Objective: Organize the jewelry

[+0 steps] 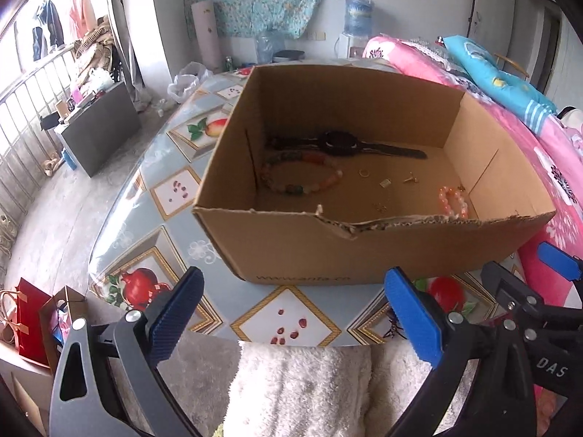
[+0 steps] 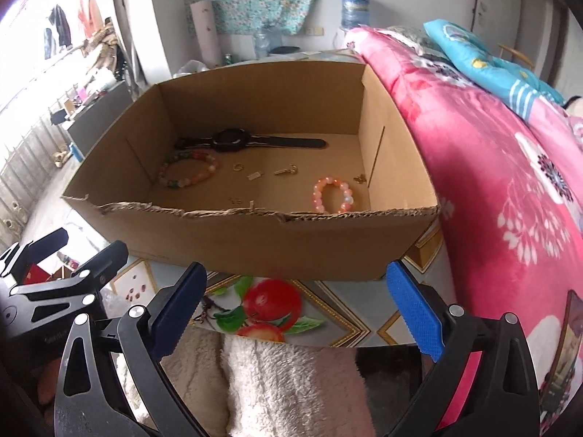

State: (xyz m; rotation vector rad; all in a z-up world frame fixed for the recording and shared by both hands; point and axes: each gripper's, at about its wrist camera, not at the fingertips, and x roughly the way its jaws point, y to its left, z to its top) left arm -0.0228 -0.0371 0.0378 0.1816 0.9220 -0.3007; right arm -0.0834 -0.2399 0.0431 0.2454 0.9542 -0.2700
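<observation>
An open cardboard box (image 1: pixel 298 251) (image 2: pixel 255 240) stands on the fruit-patterned table (image 1: pixel 288 318). Inside lie a black watch (image 1: pixel 340 142) (image 2: pixel 233 140), a multicoloured bead bracelet (image 1: pixel 300 176) (image 2: pixel 187 173), a pink bead bracelet (image 1: pixel 453 202) (image 2: pixel 333 195) and several small gold pieces (image 2: pixel 286 171). A small dark beaded piece (image 1: pixel 395 327) (image 2: pixel 204 307) lies on the table near its front edge. My left gripper (image 1: pixel 297 315) and my right gripper (image 2: pixel 297 309) both hang open in front of the box, with nothing between their blue fingers. Each shows at the edge of the other's view.
A pink flowered quilt (image 2: pixel 510 182) is piled against the table's right side, with a blue pillow (image 2: pixel 492 65) on it. A white fluffy cloth (image 1: pixel 302 389) lies below the table's near edge. Bags (image 1: pixel 32 320) stand on the floor at the left.
</observation>
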